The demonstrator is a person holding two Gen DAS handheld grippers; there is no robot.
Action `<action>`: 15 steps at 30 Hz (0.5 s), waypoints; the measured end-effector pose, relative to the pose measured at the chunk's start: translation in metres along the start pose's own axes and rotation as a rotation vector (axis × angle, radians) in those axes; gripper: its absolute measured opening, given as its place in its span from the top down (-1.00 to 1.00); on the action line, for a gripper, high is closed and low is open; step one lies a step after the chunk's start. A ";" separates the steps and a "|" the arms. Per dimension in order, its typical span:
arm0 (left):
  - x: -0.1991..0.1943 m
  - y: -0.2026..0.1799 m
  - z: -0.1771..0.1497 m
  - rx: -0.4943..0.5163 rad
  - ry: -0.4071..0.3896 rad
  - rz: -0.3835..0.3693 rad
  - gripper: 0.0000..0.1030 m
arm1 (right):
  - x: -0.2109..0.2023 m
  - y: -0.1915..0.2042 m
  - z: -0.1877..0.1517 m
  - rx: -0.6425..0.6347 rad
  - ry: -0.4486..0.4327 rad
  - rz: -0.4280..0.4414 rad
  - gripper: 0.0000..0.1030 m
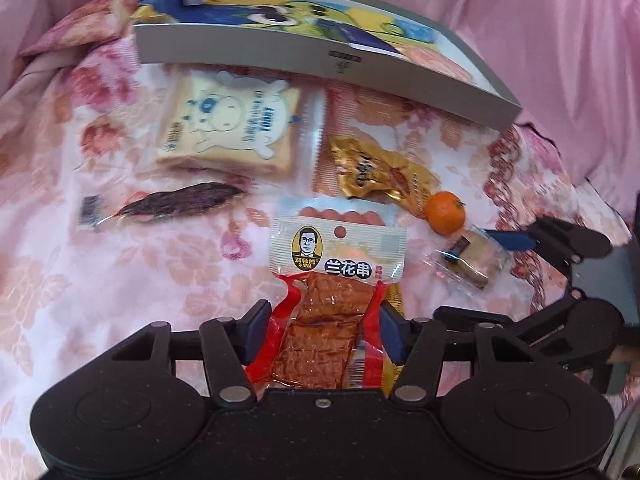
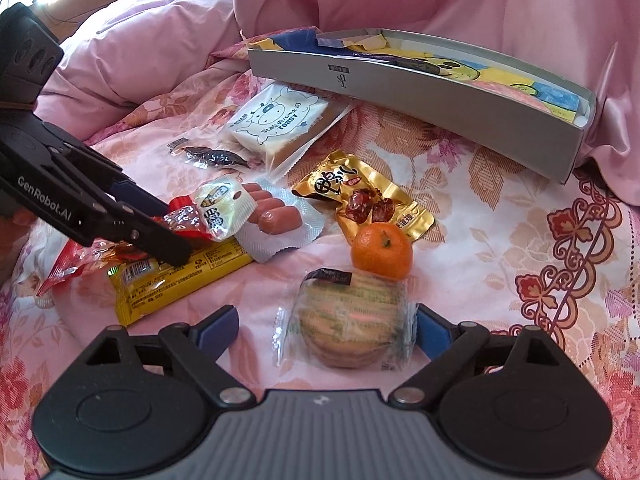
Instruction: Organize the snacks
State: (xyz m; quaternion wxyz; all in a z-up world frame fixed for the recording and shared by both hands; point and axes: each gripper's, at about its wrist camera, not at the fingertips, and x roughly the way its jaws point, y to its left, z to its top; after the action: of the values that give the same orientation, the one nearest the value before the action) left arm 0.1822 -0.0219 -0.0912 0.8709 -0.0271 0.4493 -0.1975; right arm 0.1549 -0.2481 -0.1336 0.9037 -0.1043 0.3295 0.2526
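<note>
Left wrist view: left gripper (image 1: 326,330) clamped on a red tofu snack packet (image 1: 334,312), blue pads pressing its crinkled sides, white header of the packet pointing away toward the box. Under that packet, a sliver of a yellow bar wrapper (image 1: 396,300). Beyond, on the pink flowered bedspread (image 1: 120,272): a sausage pack (image 1: 340,216) peeking out past the header, a gold date packet (image 1: 376,172), a small orange (image 1: 445,213), a clear-wrapped biscuit (image 1: 468,262), a toast packet (image 1: 230,128) and a dark dried-fish packet (image 1: 176,204) off to the left. Long grey box (image 1: 320,56) lying open at the far edge, cartoon-printed packets inside. Right gripper (image 1: 516,276) seen at the right border, one blue pad just beside the biscuit. Right wrist view: right gripper (image 2: 326,330) spread wide around the biscuit (image 2: 350,320), right pad touching or nearly touching the wrapper edge, left pad well apart from it, no squeeze on the wrapper. Orange (image 2: 382,254) just beyond the biscuit, gold date packet (image 2: 362,200) behind it, sausage pack (image 2: 276,216) and yellow bar wrapper (image 2: 180,280) to the left, toast packet (image 2: 280,124) and dried-fish packet (image 2: 212,156) farther back near the grey box (image 2: 420,96). Left gripper (image 2: 176,236) reaching in from the left, red tofu snack packet (image 2: 188,216) bunched between its pads above the yellow bar.
</note>
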 end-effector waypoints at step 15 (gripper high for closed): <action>-0.022 -0.020 -0.010 -0.008 -0.071 0.097 -0.04 | -0.006 0.015 0.002 0.034 0.019 -0.105 -0.20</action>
State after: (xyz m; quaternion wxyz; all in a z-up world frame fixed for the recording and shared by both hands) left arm 0.1562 -0.0310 -0.0752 0.8947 -0.0158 0.4197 -0.1519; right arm 0.1442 -0.2370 -0.1292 0.9143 -0.1083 0.3362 0.1983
